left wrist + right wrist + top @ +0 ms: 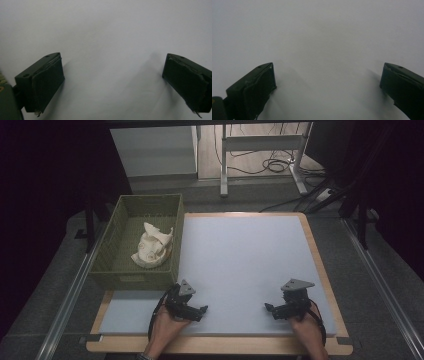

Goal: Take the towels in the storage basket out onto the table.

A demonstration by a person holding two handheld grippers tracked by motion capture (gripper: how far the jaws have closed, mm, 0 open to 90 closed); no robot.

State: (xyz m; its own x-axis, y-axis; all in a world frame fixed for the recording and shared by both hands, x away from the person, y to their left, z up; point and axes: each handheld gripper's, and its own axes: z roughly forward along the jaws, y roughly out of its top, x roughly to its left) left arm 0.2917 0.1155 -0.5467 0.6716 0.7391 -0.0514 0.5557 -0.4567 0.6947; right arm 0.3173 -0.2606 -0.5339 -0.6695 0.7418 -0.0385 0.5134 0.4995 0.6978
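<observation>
Left tongs (195,312): resting near the front edge of the table (250,265), jaws standing wide apart with nothing between them; the left gripper view is showing bare mat between the pads (47,82).
Right tongs (274,311): lying low at the front right, jaws likewise spread and gripping nothing.
Basket (112,245): green woven, sitting at the table's left edge.
Cloth (152,247): a crumpled cream bundle, possibly a bag, lying inside the basket toward its right wall.
Bearing: the bundle is lying ahead and to the left of both tongs, its long axis running roughly front to back.
Nearer hand: the left hand (167,332) is sitting closer; the right is well apart from it.
</observation>
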